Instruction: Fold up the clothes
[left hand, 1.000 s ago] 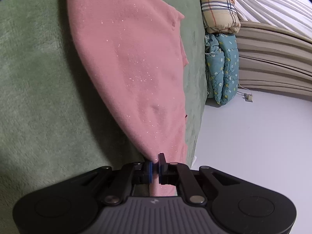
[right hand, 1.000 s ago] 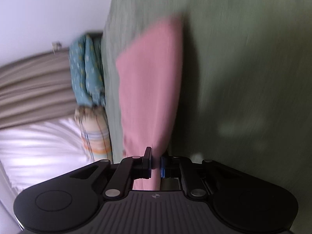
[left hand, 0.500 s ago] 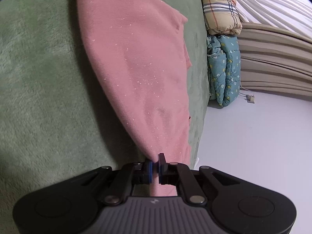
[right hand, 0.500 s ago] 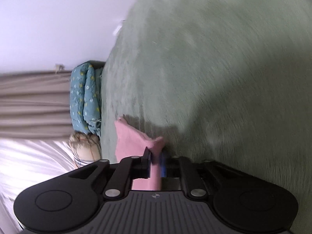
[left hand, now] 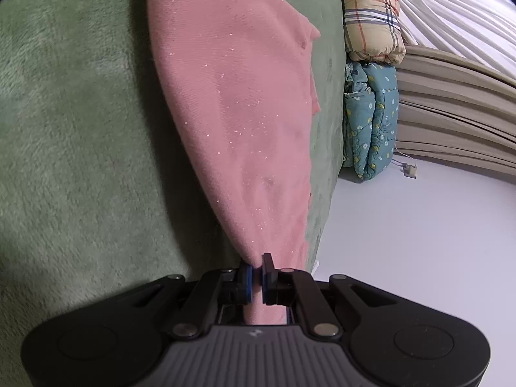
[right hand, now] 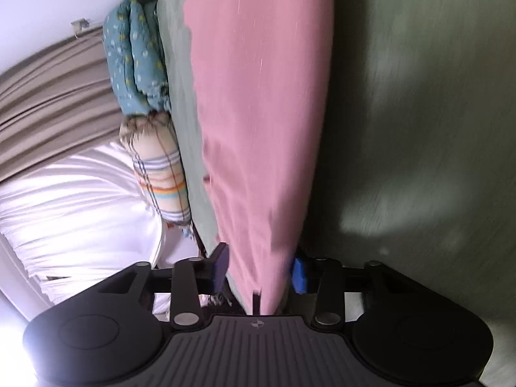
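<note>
While the left tongs (left hand: 254,279) stay clamped tight on a gathered corner of the pink garment (left hand: 238,103), the cloth fans out ahead of them across the green blanket (left hand: 71,148), its far edge ragged toward the right (a few glittering specks show in the weave). Beyond the blanket's right edge, well past the left tongs, a folded teal floral quilt (left hand: 371,122) stands on the white floor (left hand: 419,242), with a plaid pillow (left hand: 371,13) stacked above it and beige curtains (left hand: 451,103) behind.

The right tongs (right hand: 258,271) stand parted, the pink garment (right hand: 258,96) passing between the fingers; whether the pads press it is hard to tell through the blur. Ahead of them the cloth runs long and flat over the green blanket (right hand: 419,113); off to their left lie the teal floral quilt (right hand: 135,54) and plaid pillow (right hand: 161,174).

Half a second earlier only a small pink tip showed at the right tongs, which were nearly closed; now the whole length lies in their view and the fingers sit wider. The left side has scarcely changed. No containers appear here.
</note>
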`<state>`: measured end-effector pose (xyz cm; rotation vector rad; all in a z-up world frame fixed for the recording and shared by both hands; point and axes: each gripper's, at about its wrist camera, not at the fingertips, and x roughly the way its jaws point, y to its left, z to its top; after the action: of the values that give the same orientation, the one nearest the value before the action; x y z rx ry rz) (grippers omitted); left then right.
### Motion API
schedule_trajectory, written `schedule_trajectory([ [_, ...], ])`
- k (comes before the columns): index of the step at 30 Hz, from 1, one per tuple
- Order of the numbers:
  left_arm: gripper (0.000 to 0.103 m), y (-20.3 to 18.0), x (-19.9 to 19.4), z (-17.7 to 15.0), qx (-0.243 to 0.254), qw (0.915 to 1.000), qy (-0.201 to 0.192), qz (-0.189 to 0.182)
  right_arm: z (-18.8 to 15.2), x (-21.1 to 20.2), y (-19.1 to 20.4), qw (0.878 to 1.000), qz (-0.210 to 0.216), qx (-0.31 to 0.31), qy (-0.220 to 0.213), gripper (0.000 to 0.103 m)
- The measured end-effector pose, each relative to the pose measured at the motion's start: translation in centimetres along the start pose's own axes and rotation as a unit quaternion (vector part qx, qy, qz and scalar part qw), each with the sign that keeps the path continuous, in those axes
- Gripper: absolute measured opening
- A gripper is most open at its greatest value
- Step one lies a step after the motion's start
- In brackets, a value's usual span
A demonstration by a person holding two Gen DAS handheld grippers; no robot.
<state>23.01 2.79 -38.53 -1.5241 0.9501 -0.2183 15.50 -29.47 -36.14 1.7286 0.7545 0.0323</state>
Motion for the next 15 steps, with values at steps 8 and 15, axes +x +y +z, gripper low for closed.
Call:
schedule_trajectory([
  [8,0.013,-0.1,-1.1,0.9,0.013,0.9998,-0.014,0.011,-0.7,-0.8,1.1,0.998,-0.022,-0.049,-0.026,0.005],
  [15,0.016,1.6,-5.4,5.1,-0.039,0.9931,-0.111,-0.001,0.1,-0.9,1.3,0.999,-0.011,-0.04,-0.024,0.004],
])
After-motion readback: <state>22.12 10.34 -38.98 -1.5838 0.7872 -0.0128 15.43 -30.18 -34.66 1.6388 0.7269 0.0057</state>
